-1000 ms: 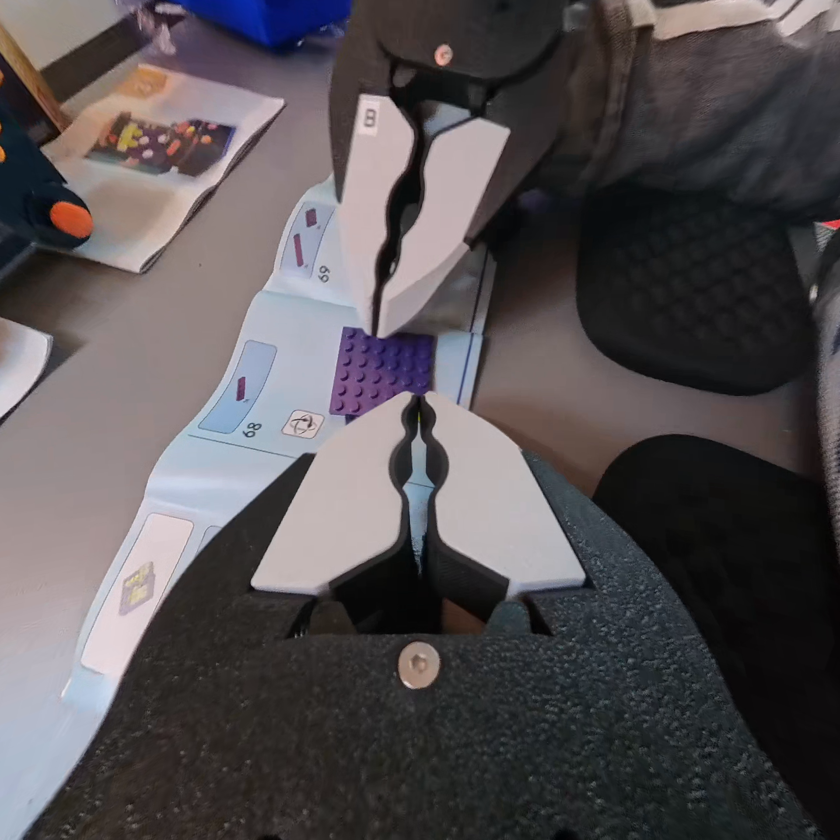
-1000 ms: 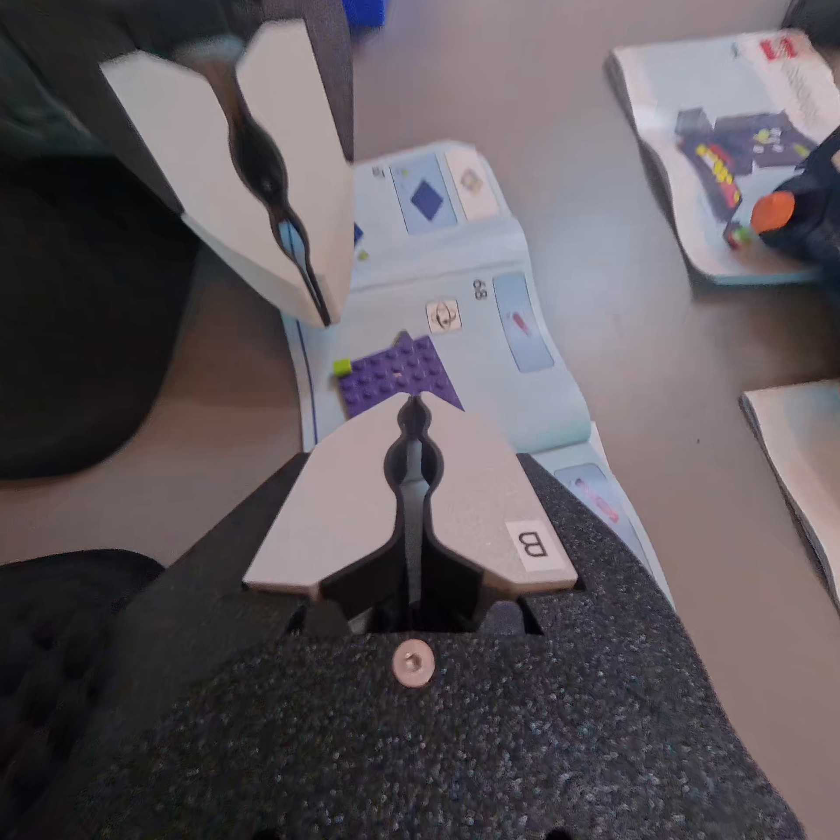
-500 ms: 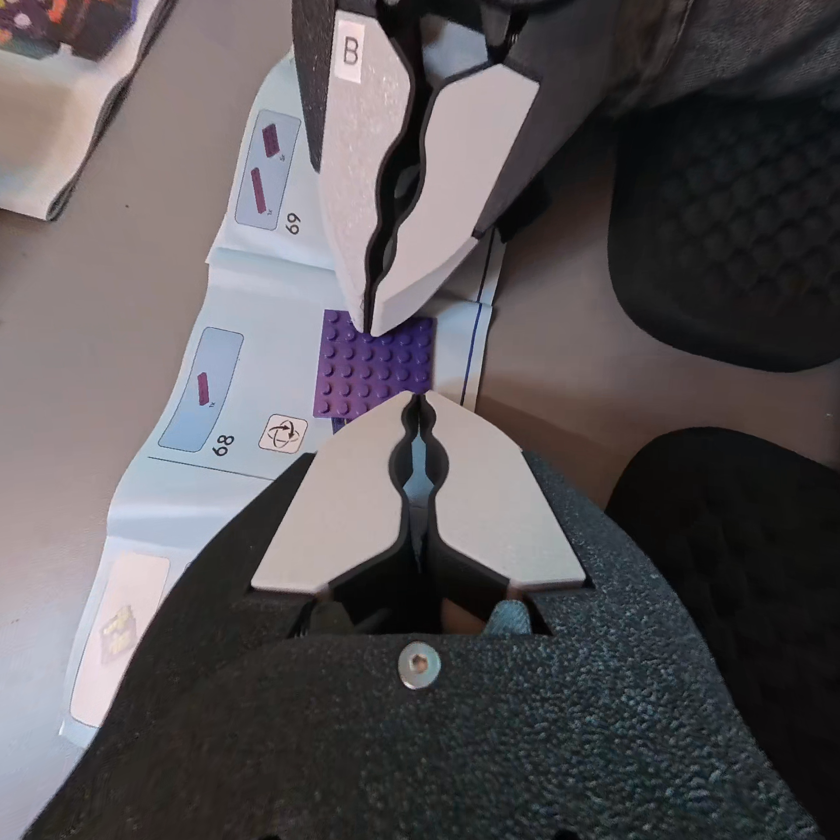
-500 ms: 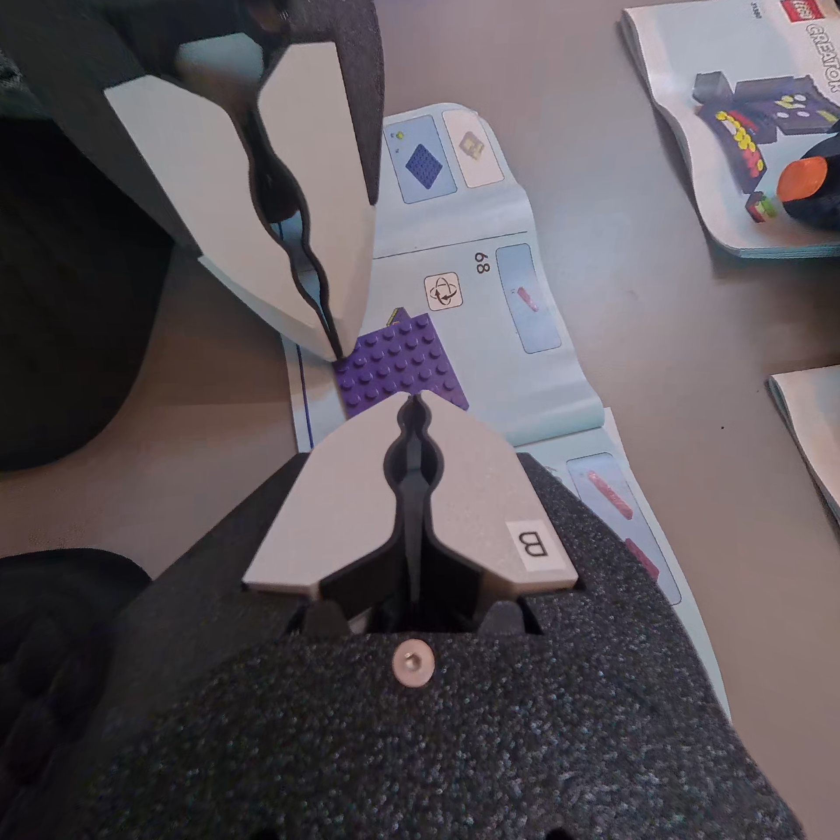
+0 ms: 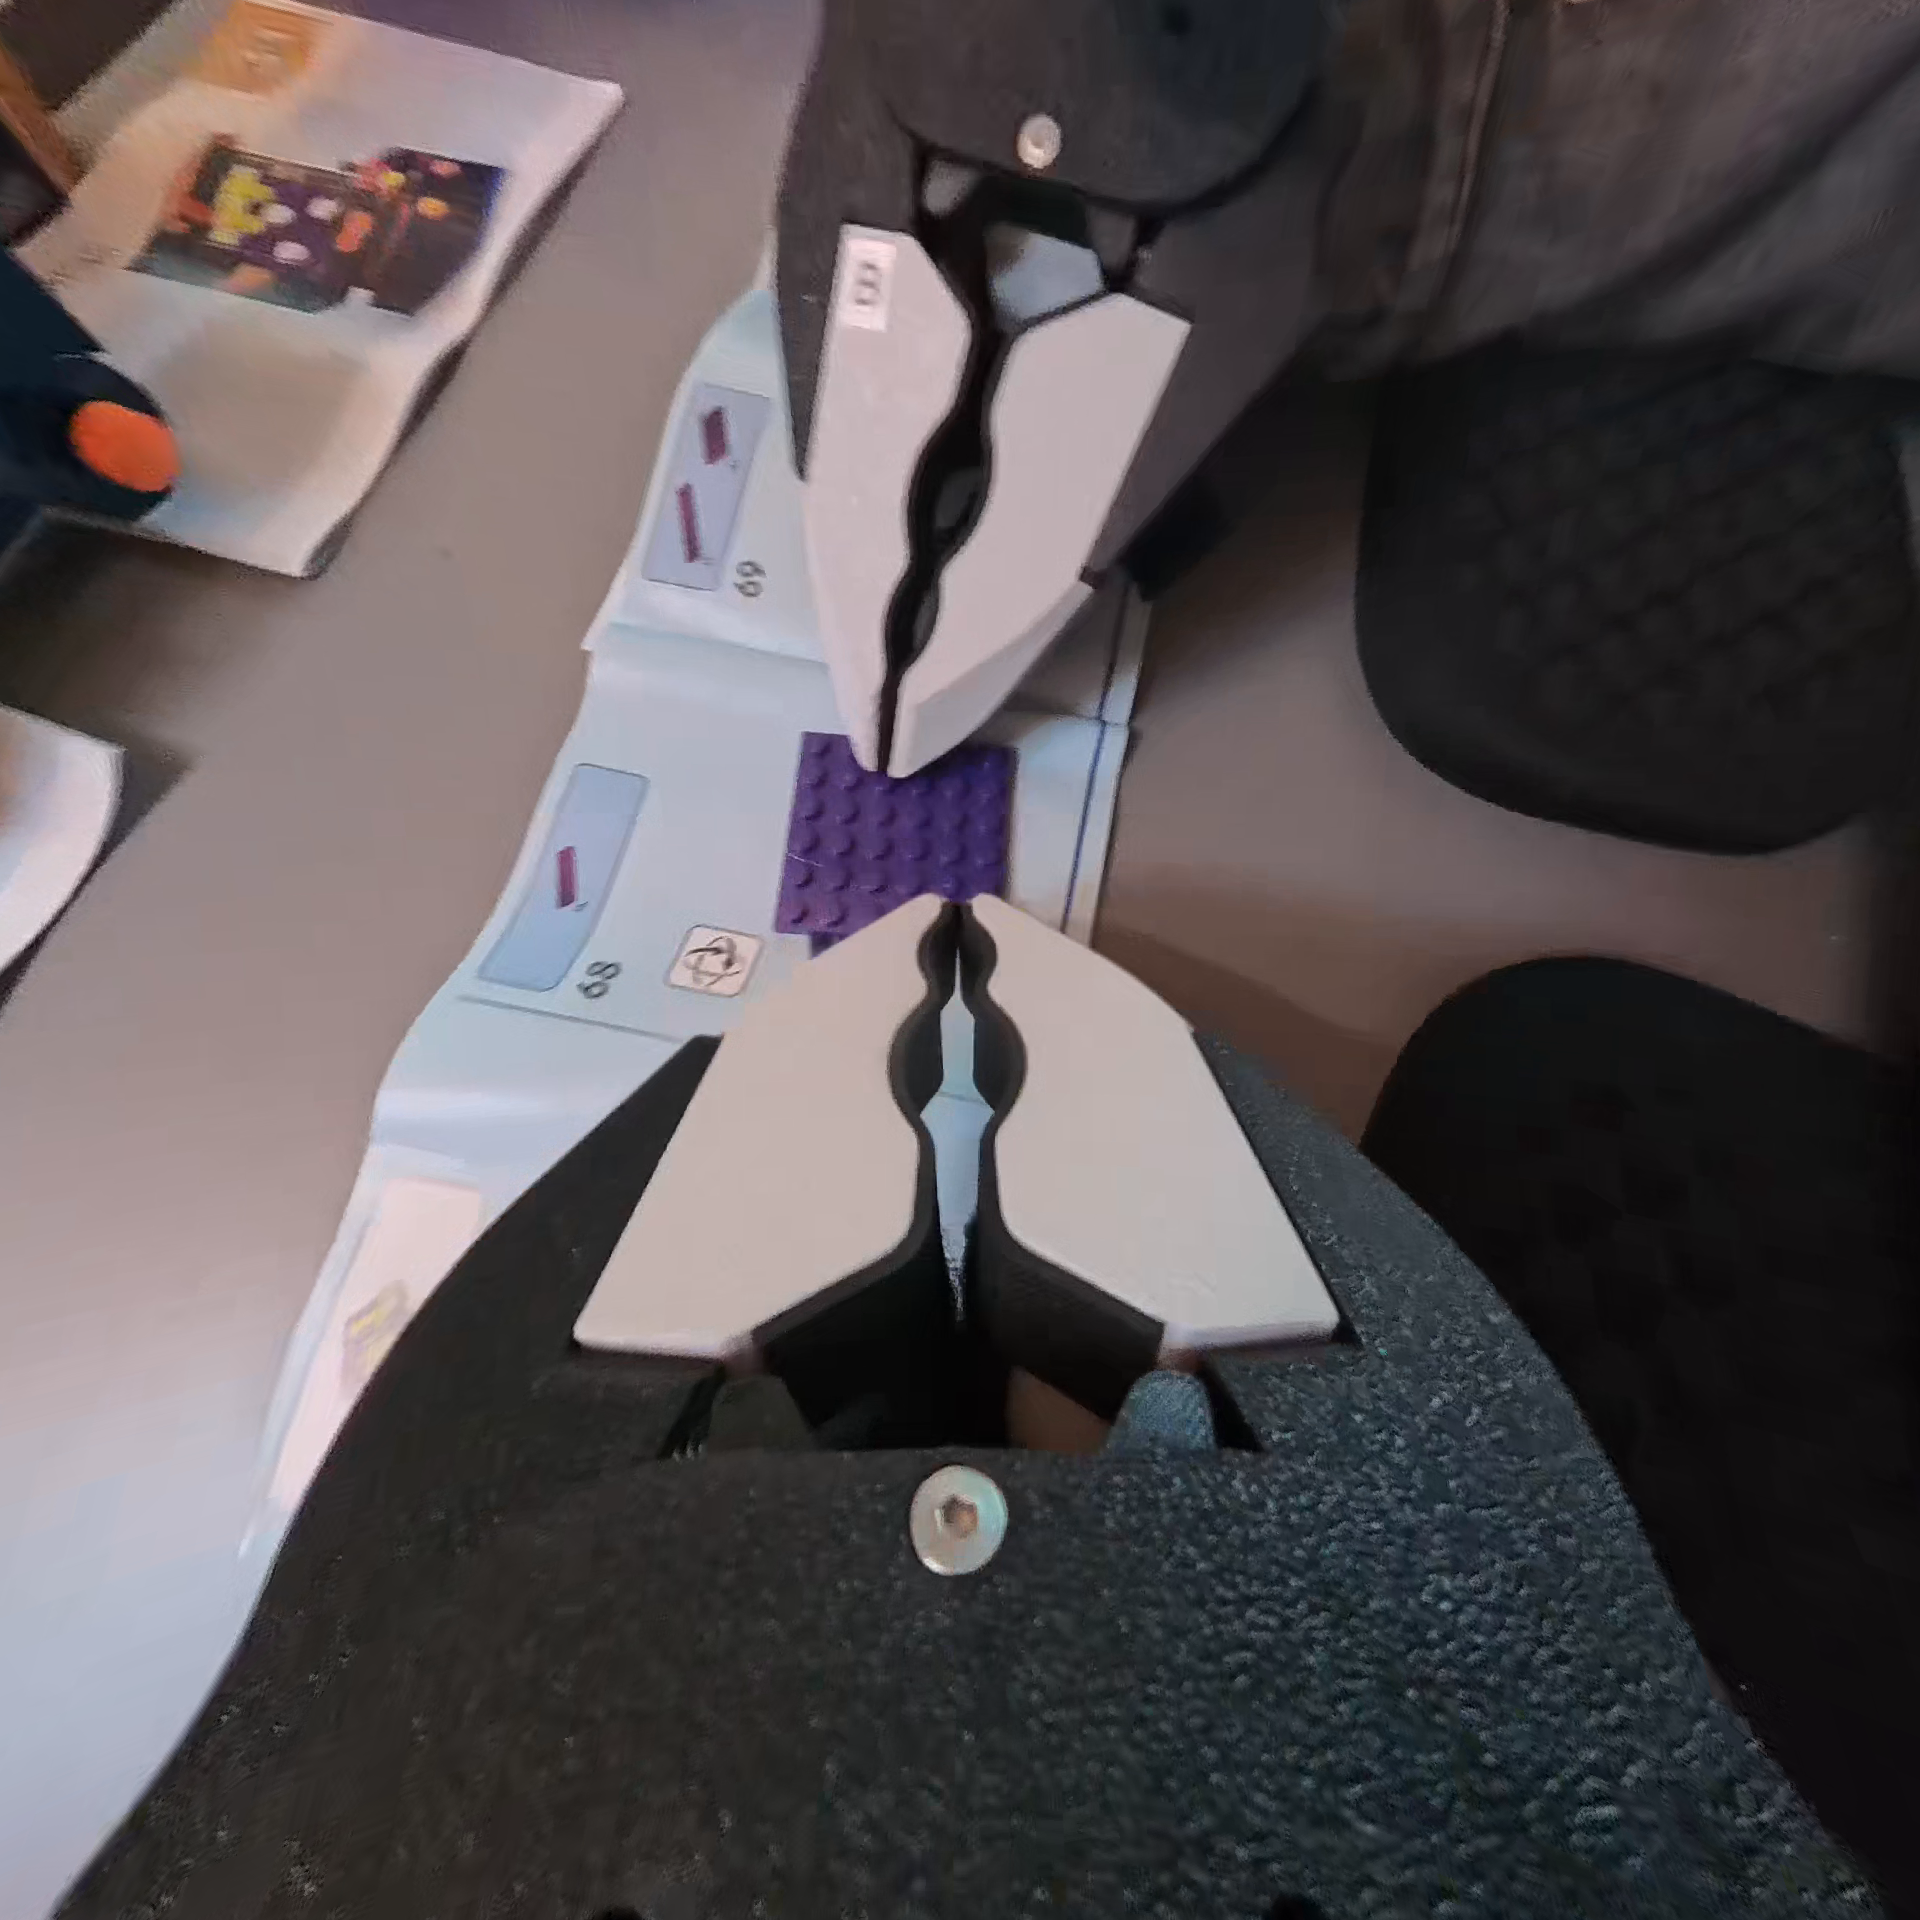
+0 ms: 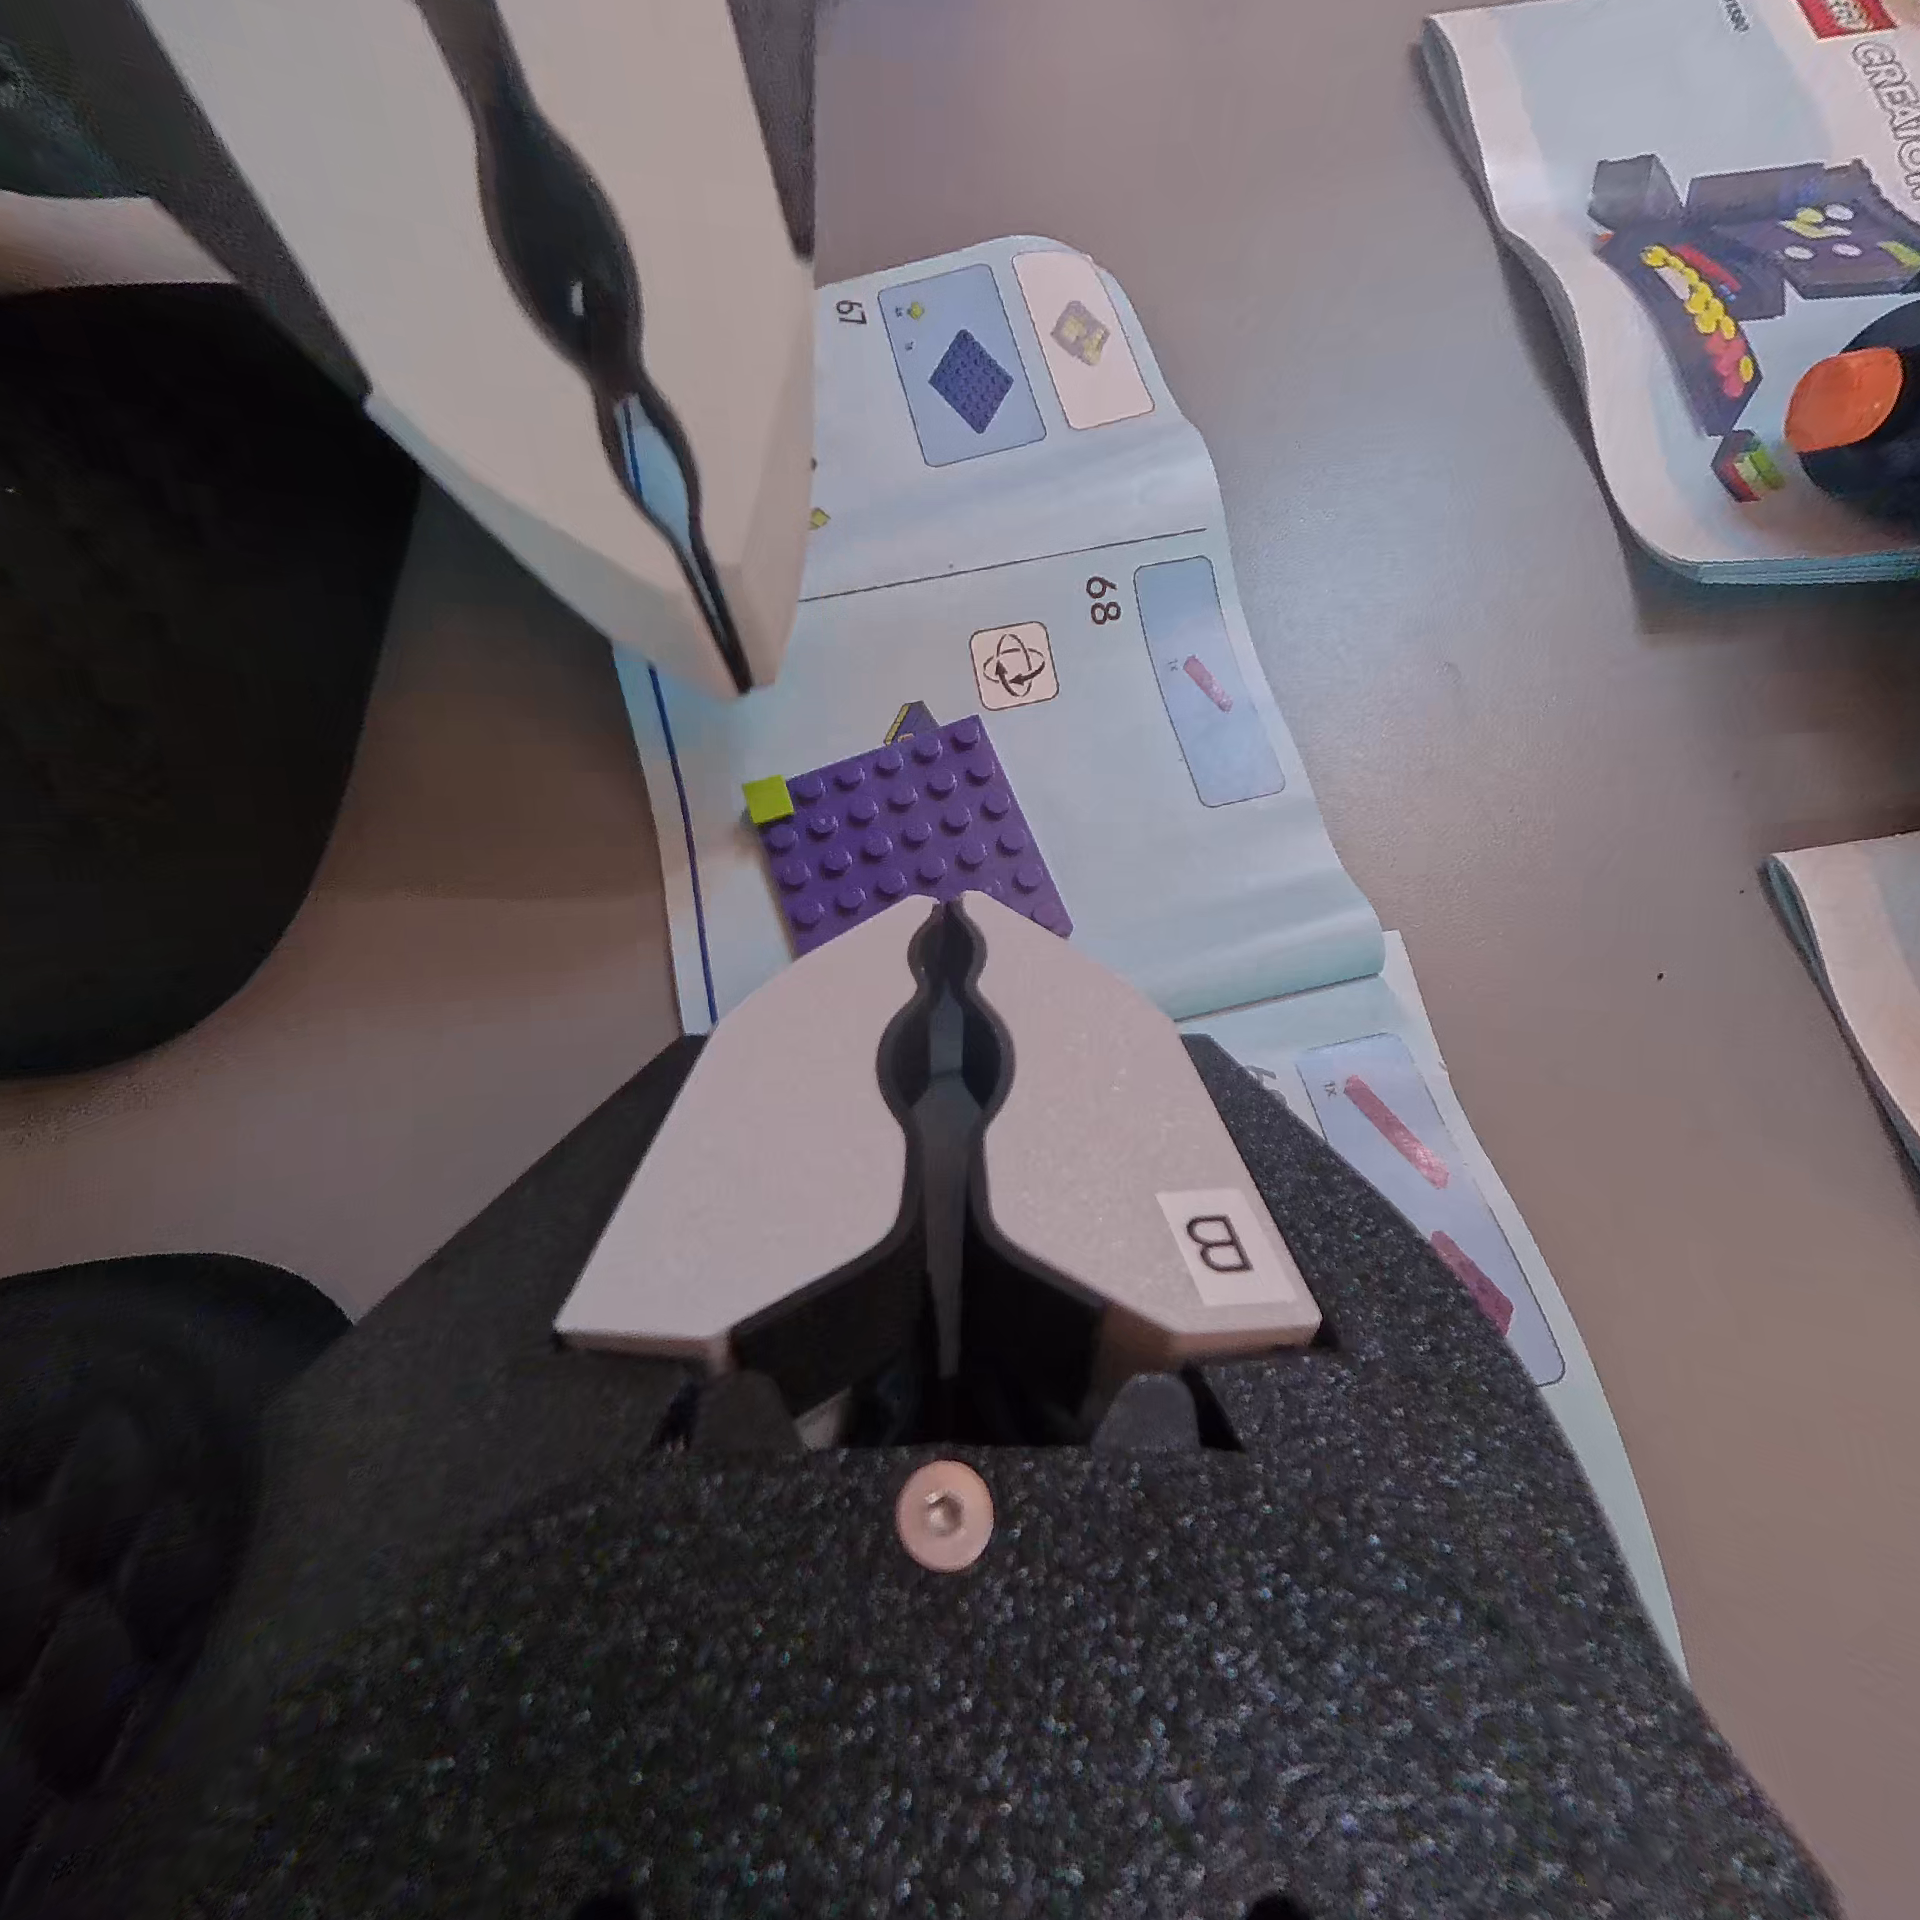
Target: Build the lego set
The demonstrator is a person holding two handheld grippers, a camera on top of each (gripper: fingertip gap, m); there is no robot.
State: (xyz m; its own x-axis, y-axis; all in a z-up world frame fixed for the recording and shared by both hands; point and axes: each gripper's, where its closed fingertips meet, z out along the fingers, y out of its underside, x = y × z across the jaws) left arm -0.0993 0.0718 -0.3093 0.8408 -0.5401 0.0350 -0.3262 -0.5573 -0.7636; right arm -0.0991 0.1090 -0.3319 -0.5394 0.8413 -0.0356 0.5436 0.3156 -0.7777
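Note:
A purple studded plate [image 5: 899, 836] lies on the open instruction booklet [image 5: 623, 831]; the right wrist view shows the plate [image 6: 904, 831] too. A small lime tile [image 6: 769, 800] sits on the plate's far left corner in the right wrist view; the left wrist view hides it. My left gripper [image 5: 951, 909] is shut and empty. In the right wrist view it [image 6: 743, 681] hangs just above and behind the lime tile. My right gripper [image 6: 945, 909] is shut and empty. Its tips [image 5: 883, 764] rest at the plate's far edge in the left wrist view.
A second closed booklet [image 5: 301, 260] lies farther off on the grey table, beside a dark object with an orange round part [image 6: 1844, 400]. Another booklet's corner [image 6: 1860, 966] is at the right. A black mesh chair seat [image 5: 1642, 582] stands past the table edge. Spacing between my two grippers at the tips: around 5 centimetres.
My left gripper came down onto the plate's corner with the lime tile, then lifted off it. The tile stays on the plate. The right gripper stayed at the plate's edge.

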